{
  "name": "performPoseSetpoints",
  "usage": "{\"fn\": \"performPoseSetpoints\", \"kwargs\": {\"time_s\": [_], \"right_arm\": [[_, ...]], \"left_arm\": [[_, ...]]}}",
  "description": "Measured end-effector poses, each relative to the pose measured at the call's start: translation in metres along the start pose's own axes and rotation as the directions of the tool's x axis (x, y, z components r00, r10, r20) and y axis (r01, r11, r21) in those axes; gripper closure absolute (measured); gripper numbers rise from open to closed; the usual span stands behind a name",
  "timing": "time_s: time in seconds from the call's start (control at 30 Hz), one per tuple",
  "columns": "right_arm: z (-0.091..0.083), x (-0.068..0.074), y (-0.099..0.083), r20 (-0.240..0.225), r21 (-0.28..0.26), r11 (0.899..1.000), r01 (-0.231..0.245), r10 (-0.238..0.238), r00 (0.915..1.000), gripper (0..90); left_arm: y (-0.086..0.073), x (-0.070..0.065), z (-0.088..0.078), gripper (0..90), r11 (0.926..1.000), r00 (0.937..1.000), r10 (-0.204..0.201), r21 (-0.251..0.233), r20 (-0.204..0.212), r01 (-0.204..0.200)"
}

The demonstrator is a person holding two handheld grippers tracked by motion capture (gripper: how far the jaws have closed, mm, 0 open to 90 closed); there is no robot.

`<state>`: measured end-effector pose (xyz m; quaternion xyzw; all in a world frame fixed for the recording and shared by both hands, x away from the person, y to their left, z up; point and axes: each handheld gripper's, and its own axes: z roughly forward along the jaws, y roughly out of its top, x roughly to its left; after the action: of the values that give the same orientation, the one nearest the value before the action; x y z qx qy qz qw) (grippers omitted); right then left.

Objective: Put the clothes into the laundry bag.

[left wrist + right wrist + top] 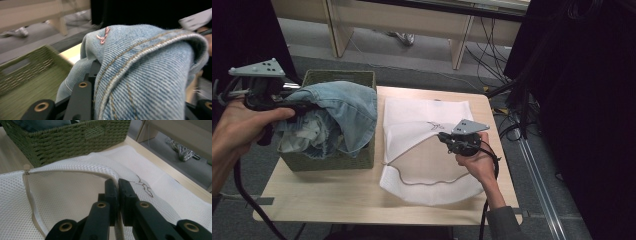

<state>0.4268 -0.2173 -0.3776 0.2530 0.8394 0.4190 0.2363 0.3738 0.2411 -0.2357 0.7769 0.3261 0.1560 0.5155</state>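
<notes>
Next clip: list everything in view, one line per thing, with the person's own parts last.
denim garment: one, light blue, lifted over the basket in the left gripper.
other clothes: a pile, pale, inside the basket.
basket: one, green woven, table's left.
mesh laundry bag: one, white, zip mouth held open, right of the basket.
table: one, light wood.
left gripper: one, black, shut on the denim.
right gripper: one, black, shut on the bag's edge.
hands: two, holding the grippers.

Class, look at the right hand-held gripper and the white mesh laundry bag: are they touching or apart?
Touching. The right gripper view shows the right hand-held gripper with its jaws pinched shut on the zipper edge of the white mesh laundry bag, holding its mouth open.
</notes>
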Motion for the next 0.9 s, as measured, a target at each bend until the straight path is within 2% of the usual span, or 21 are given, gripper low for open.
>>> {"fn": "performPoseSetpoints", "kwargs": {"time_s": [0.13,0.2,0.23,0.3,0.37,0.4,0.5,0.63,0.7,0.73,0.8,0.83,0.87,0.9], "right_arm": [[-0.001,-0.002,0.003,0.001,-0.013,1.000,-0.011,0.011,0.9999,86.7],[-0.002,-0.003,0.003,0.010,-0.012,1.000,-0.004,0.004,0.9999,86.7],[-0.001,-0.003,0.003,-0.002,-0.016,1.000,-0.015,0.015,0.9999,86.7],[0.000,-0.004,0.002,0.012,-0.018,1.000,-0.008,0.008,0.9999,86.7],[-0.001,-0.004,0.002,0.007,-0.012,1.000,-0.010,0.010,0.9999,86.7],[-0.001,-0.004,0.002,0.007,-0.013,1.000,-0.010,0.010,0.9999,86.6],[0.000,-0.003,0.002,-0.001,-0.012,1.000,-0.022,0.022,0.9998,86.7],[-0.001,-0.004,0.002,0.005,-0.007,1.000,-0.007,0.007,1.0000,86.7],[0.000,-0.003,0.002,-0.001,-0.004,1.000,-0.020,0.020,0.9998,86.7],[-0.001,-0.004,0.002,0.006,-0.007,1.000,-0.008,0.008,1.0000,86.7],[0.000,-0.003,0.001,0.002,-0.013,1.000,-0.024,0.024,0.9997,86.7],[0.000,-0.003,0.001,0.002,-0.013,1.000,-0.024,0.024,0.9997,86.7],[0.000,-0.003,0.001,0.001,-0.011,1.000,-0.024,0.024,0.9997,86.7],[0.000,-0.003,0.001,0.002,-0.012,1.000,-0.024,0.024,0.9997,86.7]], "left_arm": [[0.007,-0.025,-0.004,66.7,0.9983,0.9979,0.058,0.000,0.027,-0.058],[0.010,-0.038,-0.006,66.7,0.9956,0.9938,0.094,-0.003,0.060,-0.094],[0.013,-0.046,-0.006,66.7,0.9935,0.9897,0.113,0.008,0.088,-0.114],[0.016,-0.062,-0.007,66.6,0.9922,0.9828,0.124,-0.001,0.137,-0.125],[0.018,-0.067,-0.007,66.6,0.9912,0.9808,0.132,-0.009,0.143,-0.132],[0.020,-0.076,-0.005,66.5,0.9891,0.9753,0.147,-0.011,0.165,-0.147],[0.019,-0.083,-0.001,66.6,0.9910,0.9733,0.134,-0.023,0.186,-0.132],[0.023,-0.097,0.005,66.7,0.9880,0.9611,0.154,-0.036,0.229,-0.150],[0.026,-0.102,0.006,66.7,0.9889,0.9591,0.147,-0.061,0.242,-0.136],[0.028,-0.104,0.007,66.8,0.9877,0.9532,0.156,-0.059,0.259,-0.145],[0.032,-0.110,0.008,66.9,0.9877,0.9495,0.153,-0.072,0.274,-0.139],[0.034,-0.113,0.008,66.9,0.9877,0.9440,0.153,-0.074,0.292,-0.138],[0.035,-0.116,0.009,66.8,0.9875,0.9425,0.153,-0.084,0.297,-0.133],[0.037,-0.119,0.009,66.8,0.9864,0.9361,0.159,-0.089,0.314,-0.138]]}}
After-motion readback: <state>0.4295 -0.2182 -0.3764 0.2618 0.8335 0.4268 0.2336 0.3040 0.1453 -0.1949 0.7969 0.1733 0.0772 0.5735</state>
